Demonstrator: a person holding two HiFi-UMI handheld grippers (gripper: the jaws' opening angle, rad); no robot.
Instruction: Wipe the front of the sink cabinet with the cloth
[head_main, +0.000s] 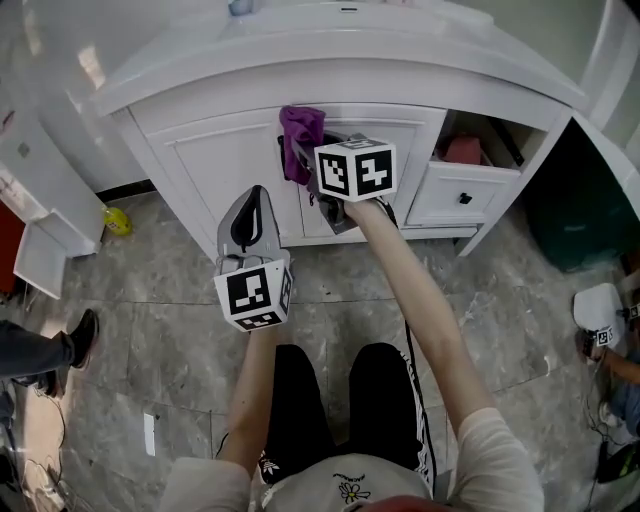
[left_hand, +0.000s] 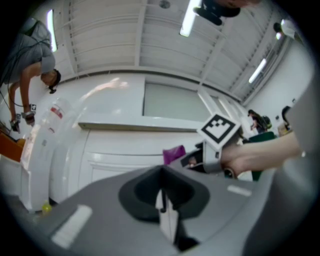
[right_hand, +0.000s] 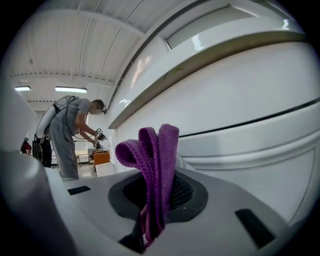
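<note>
My right gripper (head_main: 306, 168), frame centre, clenches the purple cloth (head_main: 300, 135) by the sink cabinet front (head_main: 225, 165), contact unclear; my left gripper (head_main: 252, 205), lower left, is closed on nothing.

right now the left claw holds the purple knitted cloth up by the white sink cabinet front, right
No, the side is wrong: the right claw is shut on the purple knitted cloth by the white sink cabinet front, as the right gripper view shows. The left claw is shut and empty.

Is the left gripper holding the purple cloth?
No, the right gripper pinches the purple cloth; the left gripper is shut and empty.
</note>
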